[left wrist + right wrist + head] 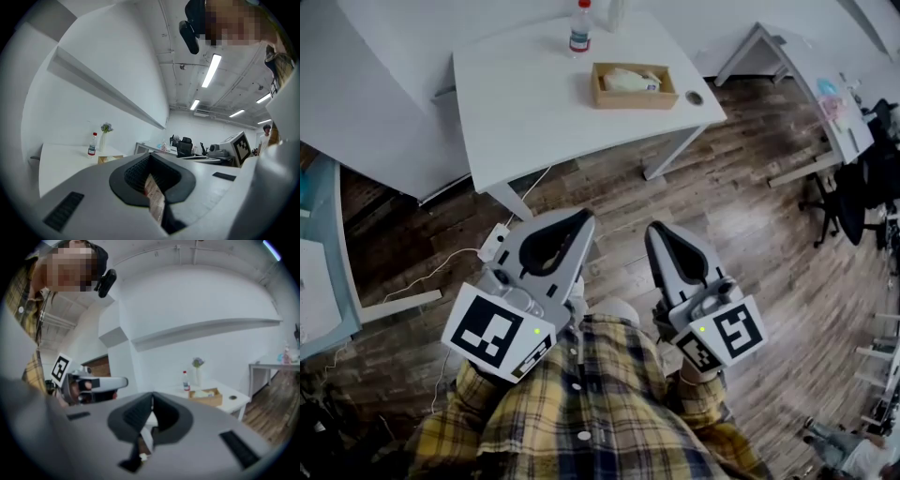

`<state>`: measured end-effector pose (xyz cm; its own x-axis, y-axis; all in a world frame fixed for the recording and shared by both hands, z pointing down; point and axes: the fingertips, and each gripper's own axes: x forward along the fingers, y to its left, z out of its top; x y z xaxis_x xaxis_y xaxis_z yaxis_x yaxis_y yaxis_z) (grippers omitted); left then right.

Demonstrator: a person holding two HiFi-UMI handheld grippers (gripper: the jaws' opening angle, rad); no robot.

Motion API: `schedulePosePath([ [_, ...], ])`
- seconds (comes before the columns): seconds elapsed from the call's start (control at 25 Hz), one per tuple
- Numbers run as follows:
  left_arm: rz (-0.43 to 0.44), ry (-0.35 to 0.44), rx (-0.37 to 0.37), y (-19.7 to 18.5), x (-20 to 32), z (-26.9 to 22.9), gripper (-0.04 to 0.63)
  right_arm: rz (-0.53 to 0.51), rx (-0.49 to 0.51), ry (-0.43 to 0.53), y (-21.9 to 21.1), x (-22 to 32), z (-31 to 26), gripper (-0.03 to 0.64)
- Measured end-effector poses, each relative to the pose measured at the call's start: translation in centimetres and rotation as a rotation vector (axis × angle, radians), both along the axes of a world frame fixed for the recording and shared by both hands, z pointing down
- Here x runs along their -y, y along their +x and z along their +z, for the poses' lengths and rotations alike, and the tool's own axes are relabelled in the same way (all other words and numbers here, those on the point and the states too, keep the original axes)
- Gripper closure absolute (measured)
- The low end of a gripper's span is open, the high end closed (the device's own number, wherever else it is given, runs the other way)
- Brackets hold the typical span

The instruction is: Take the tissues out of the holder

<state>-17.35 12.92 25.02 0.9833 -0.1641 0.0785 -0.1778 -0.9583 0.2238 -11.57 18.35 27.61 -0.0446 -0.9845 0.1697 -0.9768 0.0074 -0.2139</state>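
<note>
Over on the white surface [525, 103], the wooden holder [635, 97] sits near the right end with the tissues [628, 80] still inside, so I'd say nothing's done yet. Left tongs [581, 217] and right tongs [656, 230] are both pinched together and empty, well apart from it. The holder opens upward and its long axis runs left-right, with the tissues lying along it.

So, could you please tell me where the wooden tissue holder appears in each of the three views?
Head view: tissue holder at top centre, on the white table.
Left gripper view: tissue holder small, left of centre, at mid height.
Right gripper view: tissue holder right of centre, below mid height.
Shared landmark: the red-capped bottle stands just left of it in every view.
</note>
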Motion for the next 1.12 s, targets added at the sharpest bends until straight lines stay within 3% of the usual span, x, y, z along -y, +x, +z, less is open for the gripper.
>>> schedulePosePath([
  [0.56,-0.007,-0.055,0.049,4.4,4.6,2.6,0.591,0.007,0.047,-0.069,4.9,4.0,2.6,0.604],
  [0.84,-0.026,-0.058,0.063,10.0,8.1,3.1,0.591,-0.016,0.059,-0.082,10.5,7.6,3.1,0.604],
  [1.12,-0.071,-0.057,0.032,17.2,11.3,2.0,0.591,-0.045,0.038,-0.083,17.8,10.4,2.3,0.604],
])
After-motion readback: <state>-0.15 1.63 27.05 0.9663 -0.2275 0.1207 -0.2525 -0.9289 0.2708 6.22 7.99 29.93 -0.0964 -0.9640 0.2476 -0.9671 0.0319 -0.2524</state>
